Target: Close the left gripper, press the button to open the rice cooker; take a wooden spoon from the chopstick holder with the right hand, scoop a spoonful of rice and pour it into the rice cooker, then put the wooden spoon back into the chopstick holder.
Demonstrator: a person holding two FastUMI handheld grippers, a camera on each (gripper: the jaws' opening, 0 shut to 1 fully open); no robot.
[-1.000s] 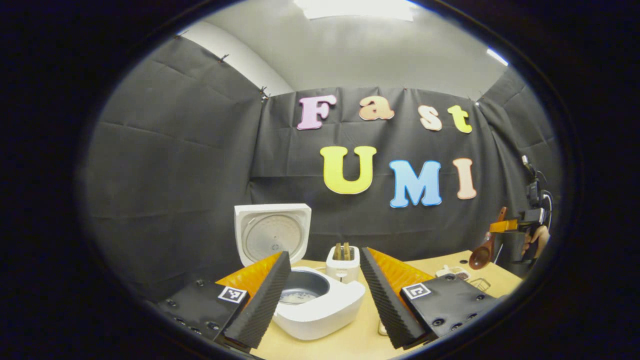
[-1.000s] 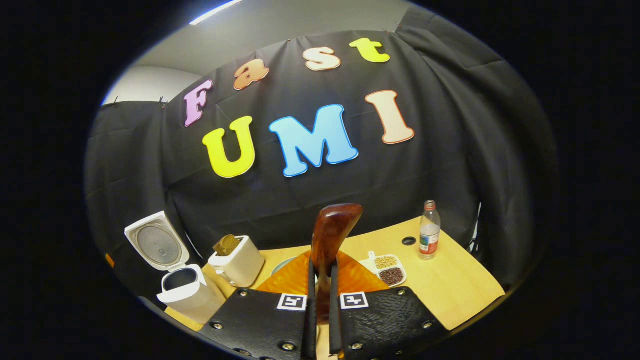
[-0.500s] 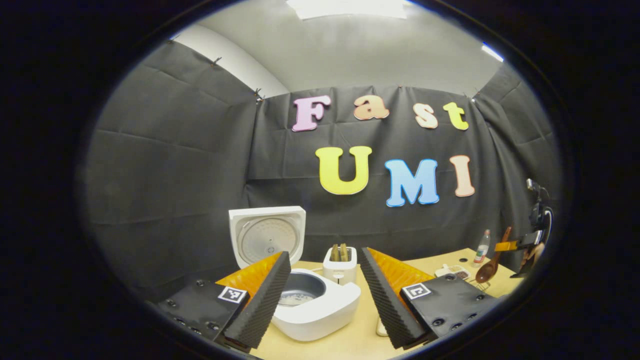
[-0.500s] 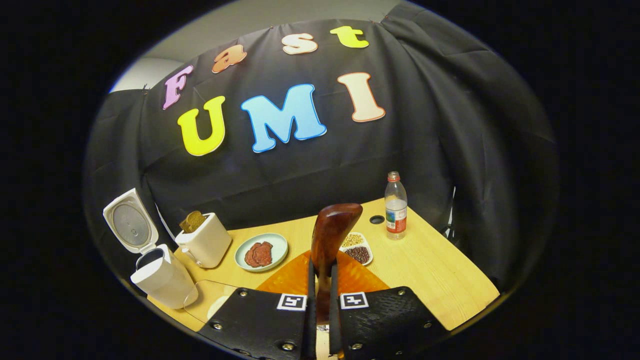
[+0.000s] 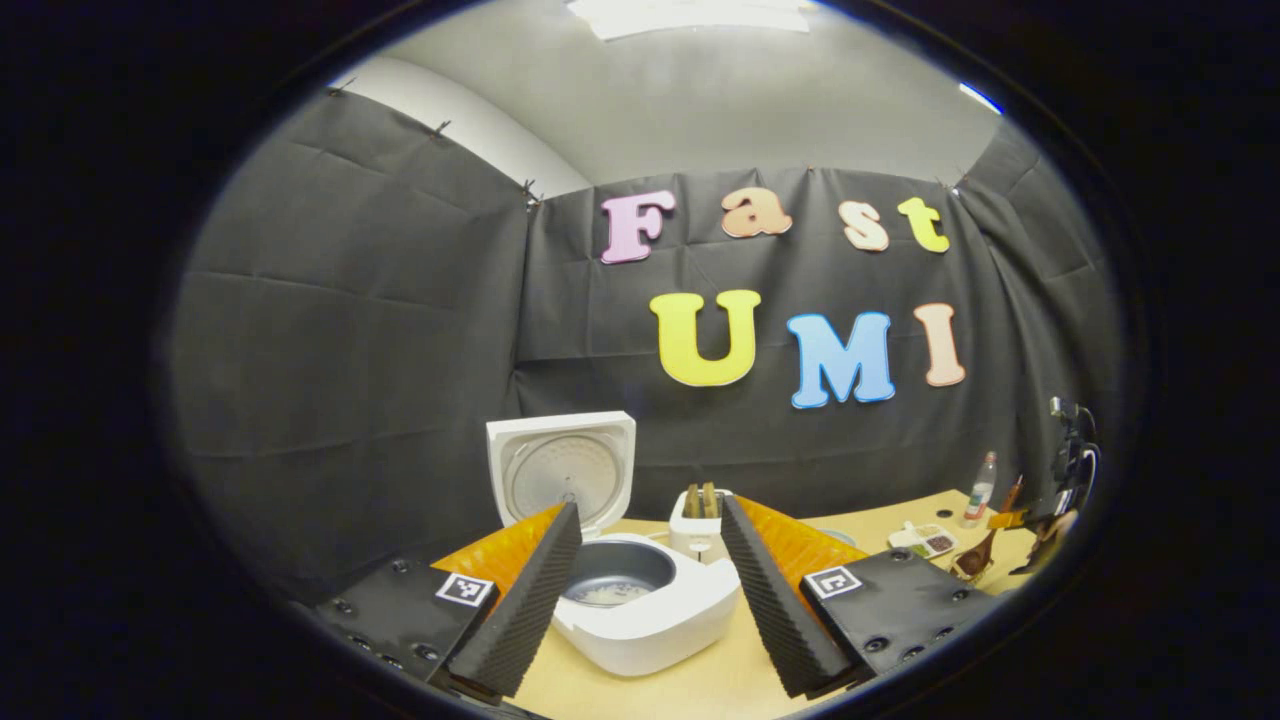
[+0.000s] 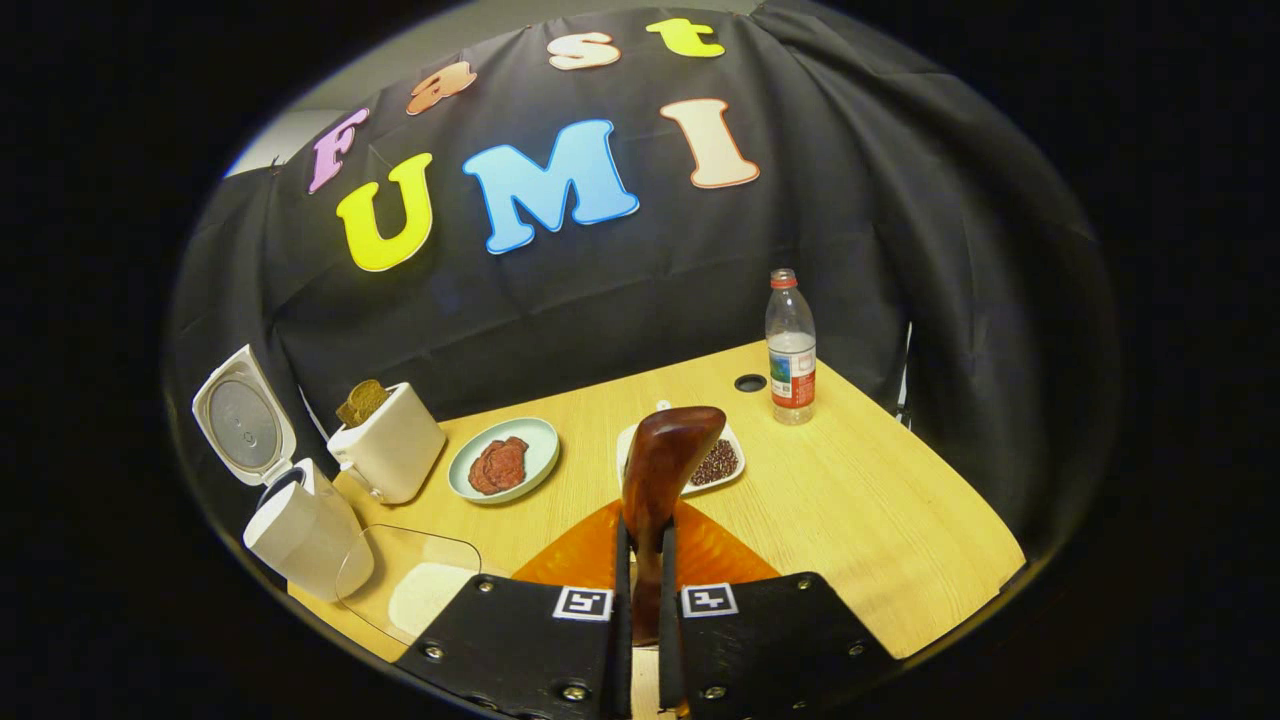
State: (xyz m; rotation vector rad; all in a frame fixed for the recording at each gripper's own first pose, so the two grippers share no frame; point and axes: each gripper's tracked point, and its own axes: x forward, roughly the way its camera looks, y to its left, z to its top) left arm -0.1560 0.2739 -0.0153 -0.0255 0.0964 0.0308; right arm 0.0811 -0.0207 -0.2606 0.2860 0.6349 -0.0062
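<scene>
In the left gripper view, left claw (image 5: 650,590) at 6 o'clock, spread wide, holding nothing and touching nothing. Between its ribbed fingers (image 5: 525,610), rice cooker (image 5: 645,610) on the bench (image 5: 690,690), lid (image 5: 562,470) upright and open at 11 o'clock of the pot, a little rice in the bowl. Toaster (image 5: 700,515) just behind the cooker. Far off at 3 o'clock, the other claw carrying the wooden spoon (image 5: 975,562), bowl end down.

In the right gripper view, rice cooker (image 6: 300,525) at 9 o'clock, lid open. Glass dish of rice (image 6: 410,590) at 7 o'clock, just beside the cooker. Right claw (image 6: 640,610) at 6 o'clock, clamped tight on the wooden spoon (image 6: 665,465), both fingers pressing the handle, spoon bowl rising toward 12 o'clock above the bench (image 6: 880,520). Chopstick holder not made out.
</scene>
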